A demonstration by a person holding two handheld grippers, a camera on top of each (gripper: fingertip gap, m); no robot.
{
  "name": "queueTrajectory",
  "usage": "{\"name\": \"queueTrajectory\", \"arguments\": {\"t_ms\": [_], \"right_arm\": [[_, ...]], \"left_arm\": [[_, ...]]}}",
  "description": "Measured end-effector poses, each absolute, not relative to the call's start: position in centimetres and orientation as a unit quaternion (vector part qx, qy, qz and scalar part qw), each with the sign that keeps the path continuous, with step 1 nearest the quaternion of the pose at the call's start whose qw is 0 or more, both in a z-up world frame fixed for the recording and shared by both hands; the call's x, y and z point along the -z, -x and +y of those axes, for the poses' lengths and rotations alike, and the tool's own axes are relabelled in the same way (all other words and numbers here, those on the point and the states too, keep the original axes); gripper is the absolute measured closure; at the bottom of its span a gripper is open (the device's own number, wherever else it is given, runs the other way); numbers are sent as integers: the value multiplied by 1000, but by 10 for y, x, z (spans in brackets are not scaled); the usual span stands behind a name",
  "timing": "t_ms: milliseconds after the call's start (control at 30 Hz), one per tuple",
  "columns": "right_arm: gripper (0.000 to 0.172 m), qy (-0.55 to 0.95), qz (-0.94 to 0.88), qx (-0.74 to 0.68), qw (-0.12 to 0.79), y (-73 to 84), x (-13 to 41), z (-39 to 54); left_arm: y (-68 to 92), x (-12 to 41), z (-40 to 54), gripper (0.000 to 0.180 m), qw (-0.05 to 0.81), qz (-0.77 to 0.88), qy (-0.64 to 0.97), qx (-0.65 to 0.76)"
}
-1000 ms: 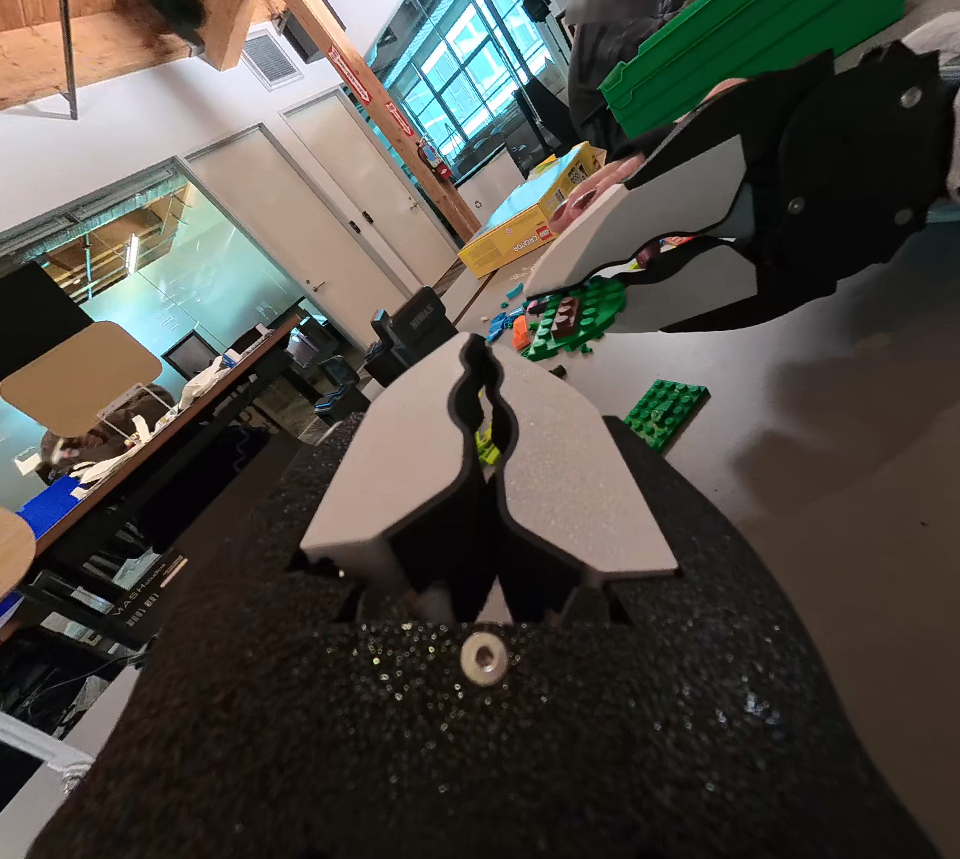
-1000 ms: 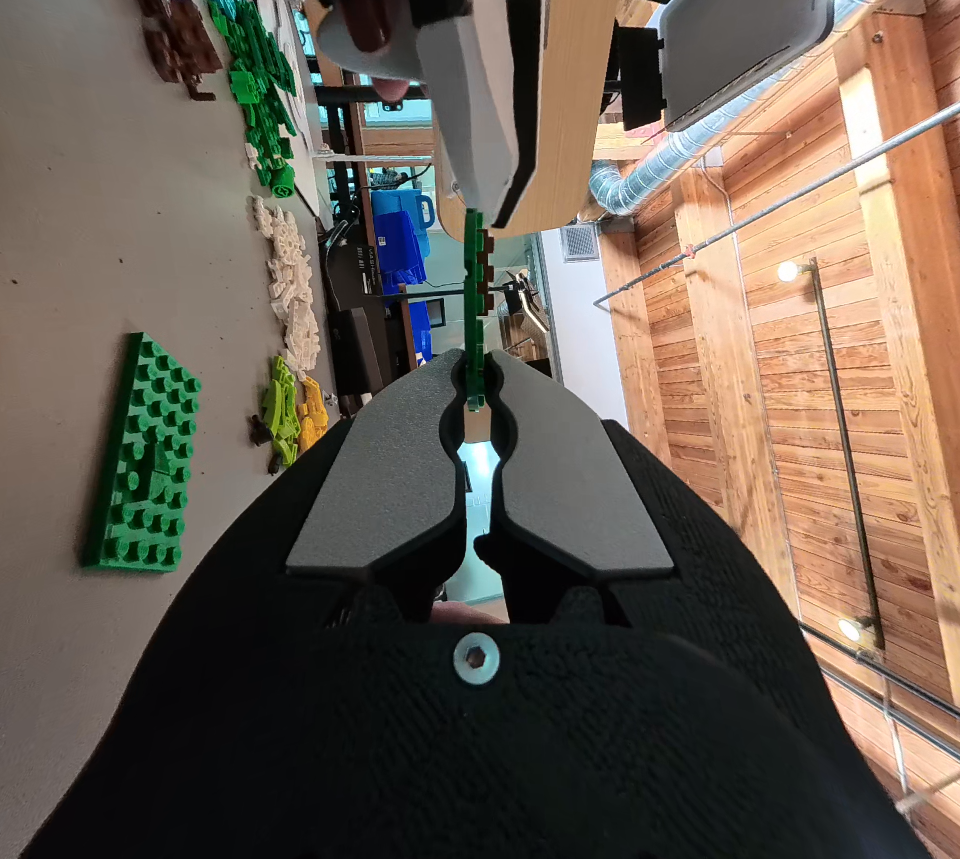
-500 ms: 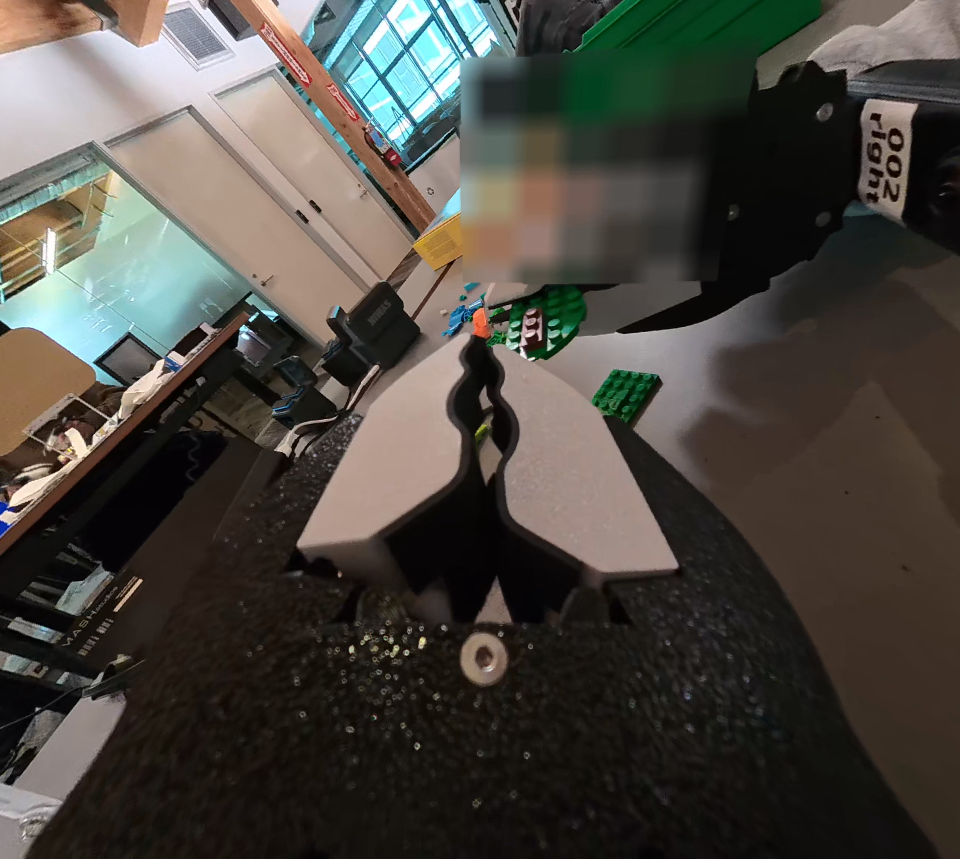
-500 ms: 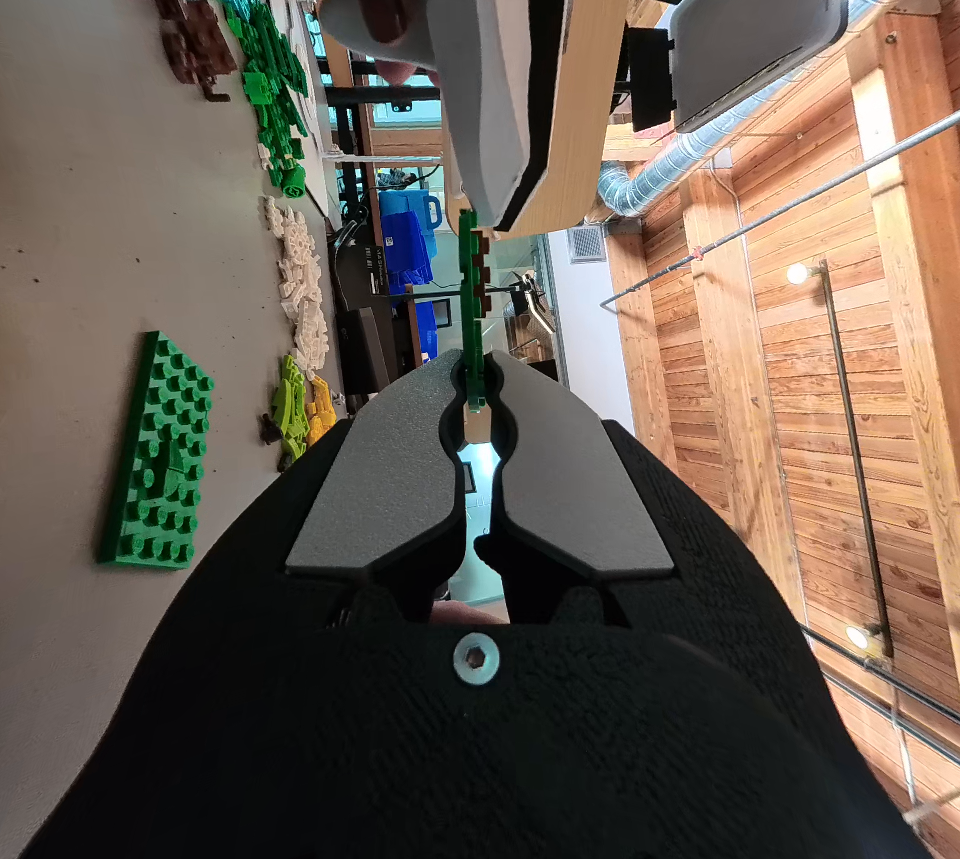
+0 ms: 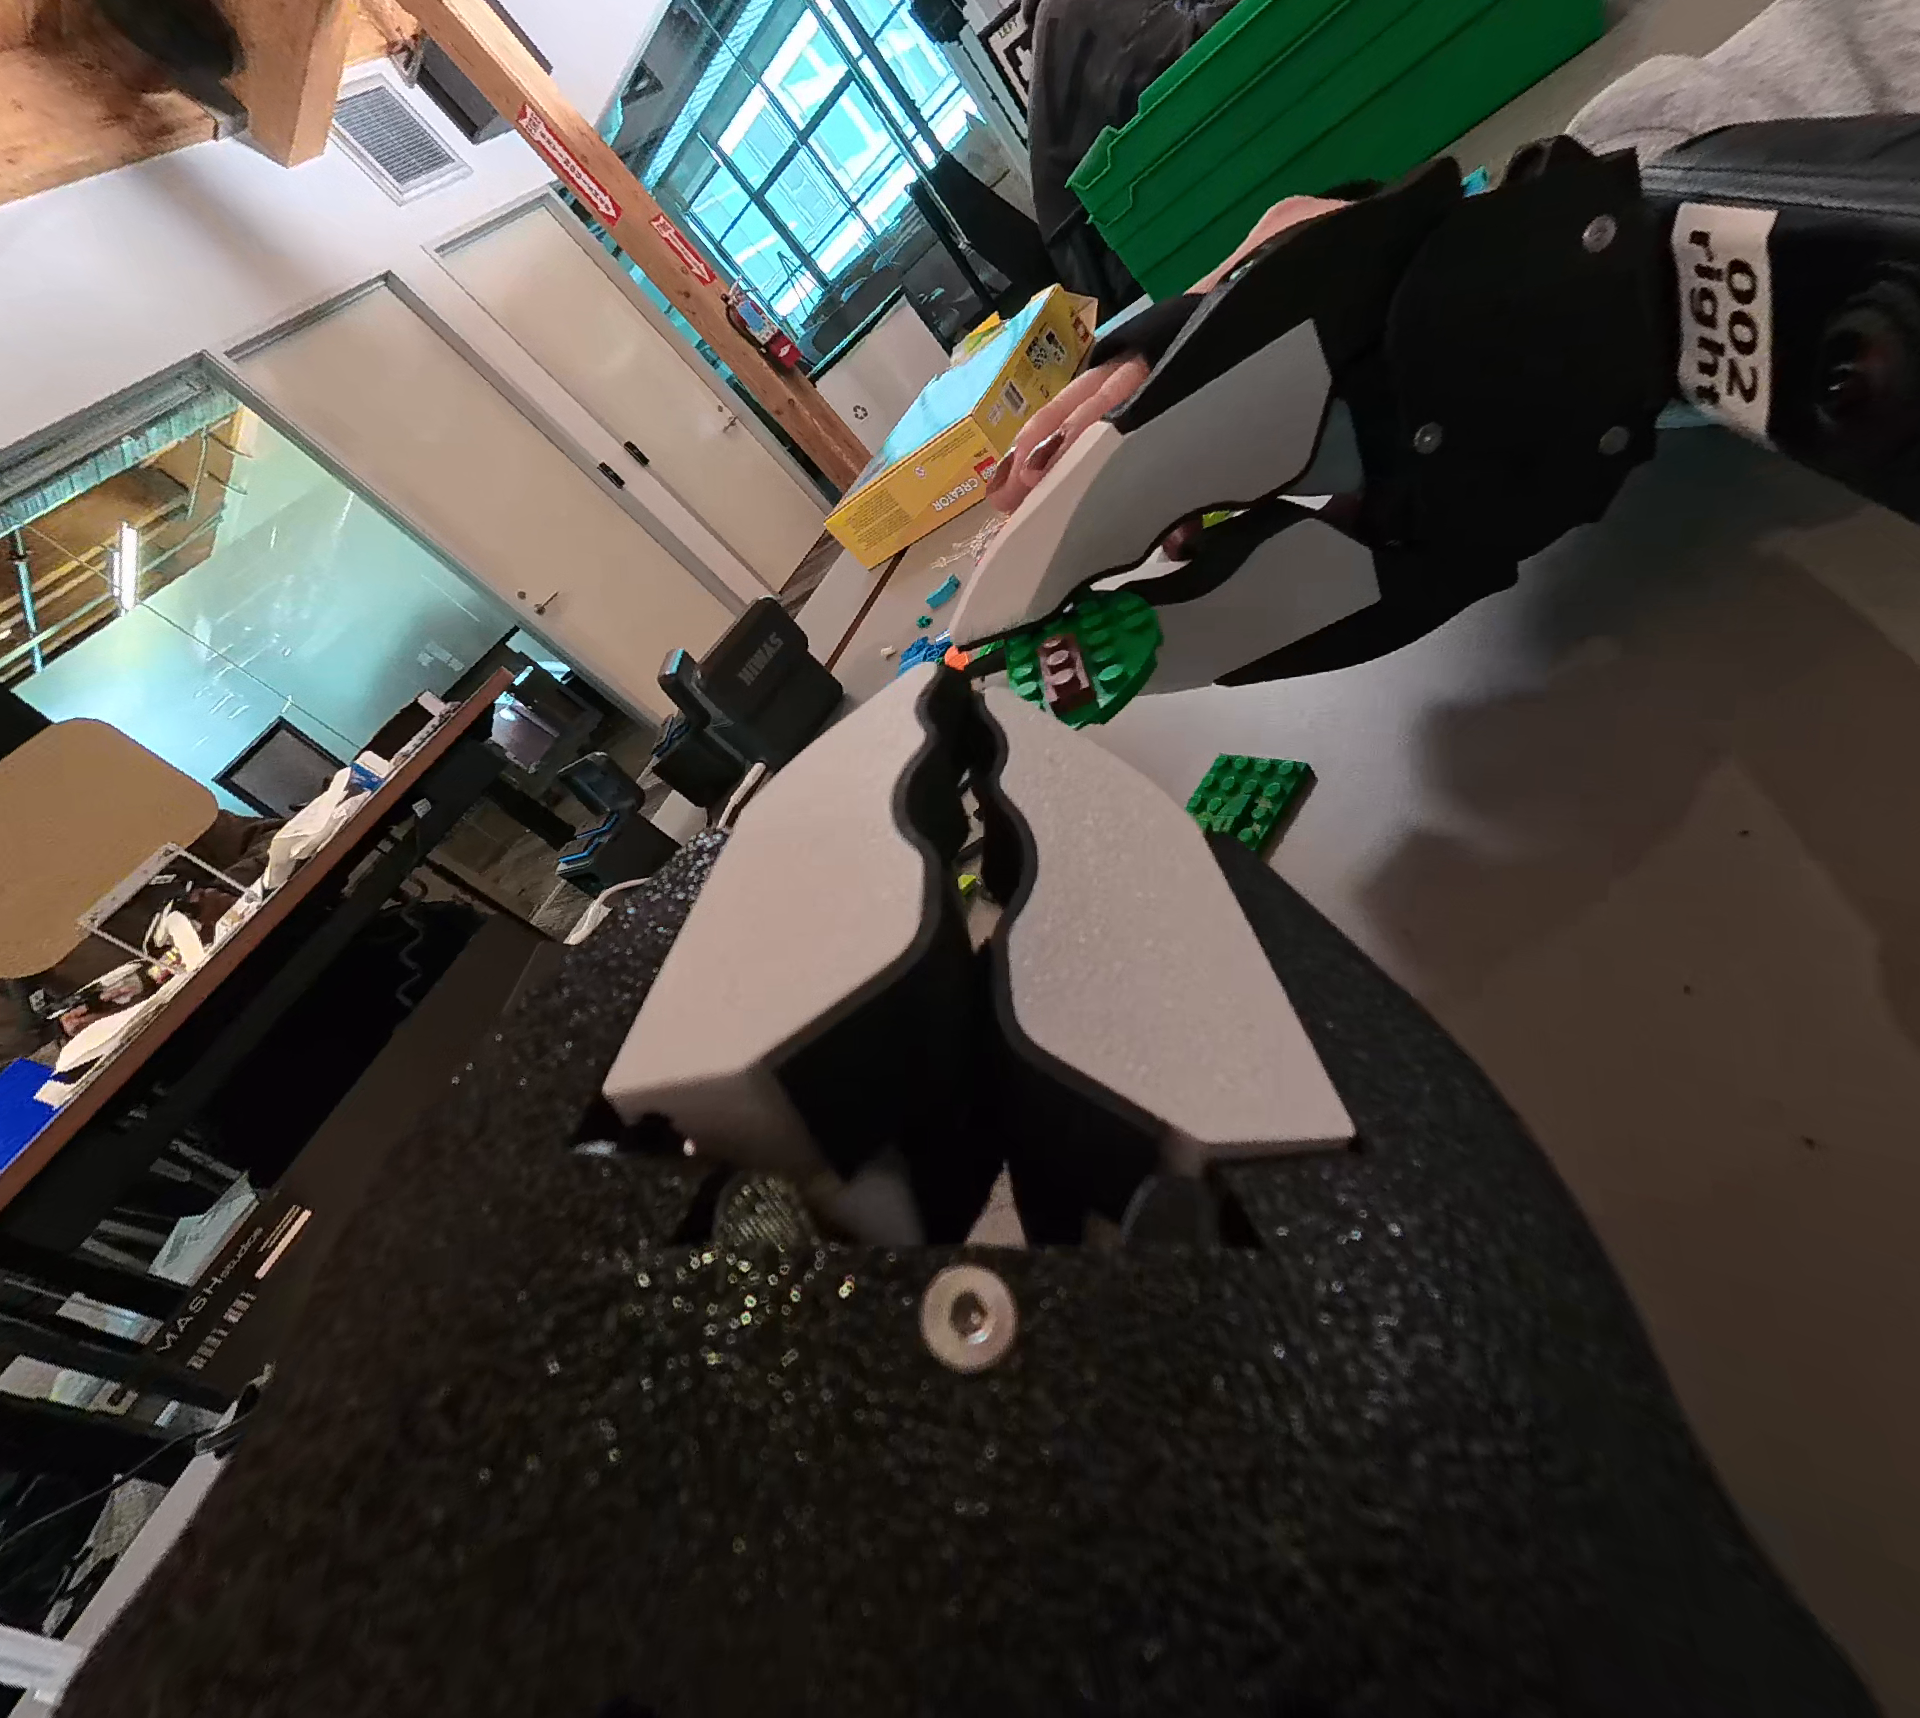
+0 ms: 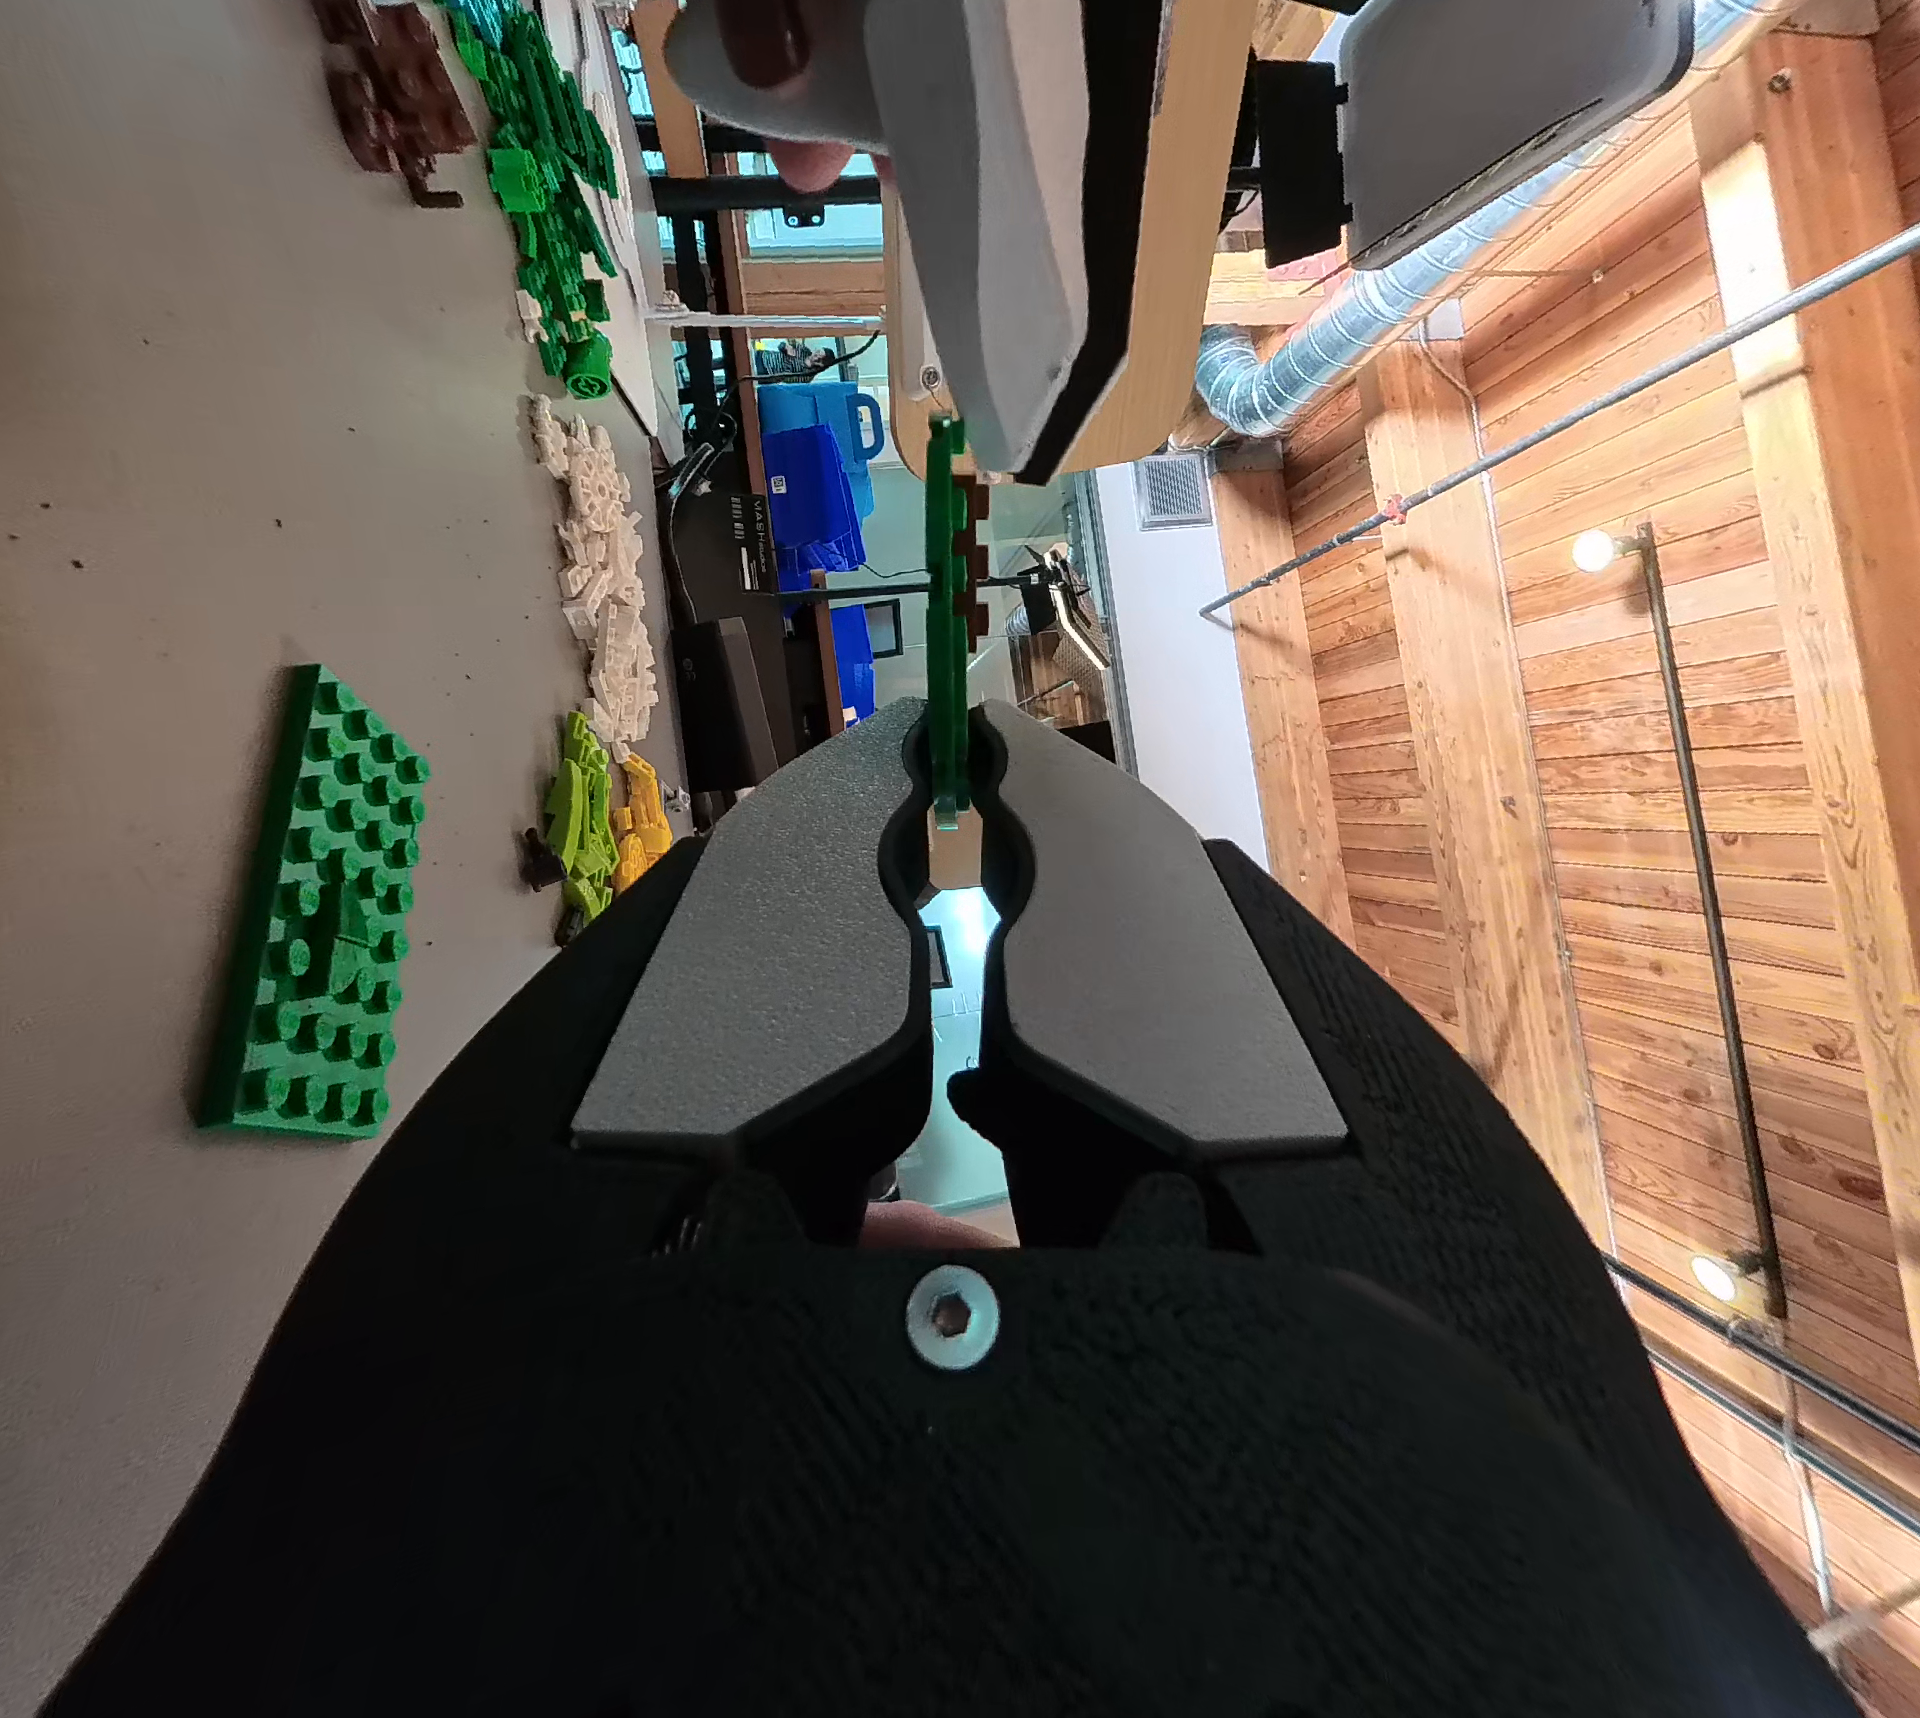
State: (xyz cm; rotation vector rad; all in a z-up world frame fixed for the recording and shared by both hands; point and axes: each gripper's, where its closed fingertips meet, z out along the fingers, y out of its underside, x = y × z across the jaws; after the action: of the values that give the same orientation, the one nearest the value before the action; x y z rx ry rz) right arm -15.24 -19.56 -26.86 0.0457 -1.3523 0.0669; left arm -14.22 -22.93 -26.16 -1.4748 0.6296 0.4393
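My right claw (image 6: 948, 769) hides the plate's lower edge, pinching the round green plate (image 6: 945, 608) with its brown brick edge-on. My left claw (image 5: 961, 712), shut bare, sits beside it.

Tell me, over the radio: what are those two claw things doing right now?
Right gripper jaws clamped on a round green plate carrying a brown brick. Left gripper jaws shut, tips beside the plate's edge. Flat green plate lies on the table.

Print on yellow box (image 5: 961, 447), white label on right gripper (image 5: 1049, 629), black case (image 5: 764, 681), red beam stickers (image 5: 566, 162); wording withheld
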Motion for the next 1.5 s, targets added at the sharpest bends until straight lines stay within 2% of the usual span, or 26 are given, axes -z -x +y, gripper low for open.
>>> {"name": "queueTrajectory", "arguments": {"t_ms": [400,567,600,633,667,700,833,967,1033,1100,1200,1300,1400,1500], "right_arm": [[168,-16,-621,-30,783,152,266,-194],[168,-12,-612,-26,790,152,263,-193],[168,-11,-609,-25,793,152,262,-193],[168,-11,-607,-25,794,151,261,-193],[169,-11,-605,-24,796,151,260,-194],[169,-9,-601,-23,798,151,259,-194],[169,-20,-592,-18,805,149,257,-198],[168,-45,-584,-1,810,148,256,-204],[168,-52,-583,3,811,147,257,-206],[168,-57,-581,6,812,147,257,-207],[169,-61,-579,13,813,147,257,-207],[168,-66,-578,17,813,146,257,-207],[166,-71,-571,23,817,146,255,-209],[152,-60,-583,12,810,148,257,-207]], "left_arm": [[147,257,-228,180,705,229,650,-168],[142,262,-226,180,705,195,677,-83],[142,262,-225,140,704,177,686,-52],[143,263,-224,133,699,152,699,-12],[143,262,-223,117,696,130,705,30],[142,262,-223,111,691,119,709,68],[134,266,-224,126,676,91,711,172],[107,271,-230,151,625,95,704,323],[99,275,-231,153,605,97,705,356],[96,278,-231,163,595,97,709,365],[98,278,-230,164,594,83,704,379],[99,275,-231,156,579,54,688,434],[103,277,-231,170,573,40,682,452],[110,279,-229,174,588,44,697,408]]}}
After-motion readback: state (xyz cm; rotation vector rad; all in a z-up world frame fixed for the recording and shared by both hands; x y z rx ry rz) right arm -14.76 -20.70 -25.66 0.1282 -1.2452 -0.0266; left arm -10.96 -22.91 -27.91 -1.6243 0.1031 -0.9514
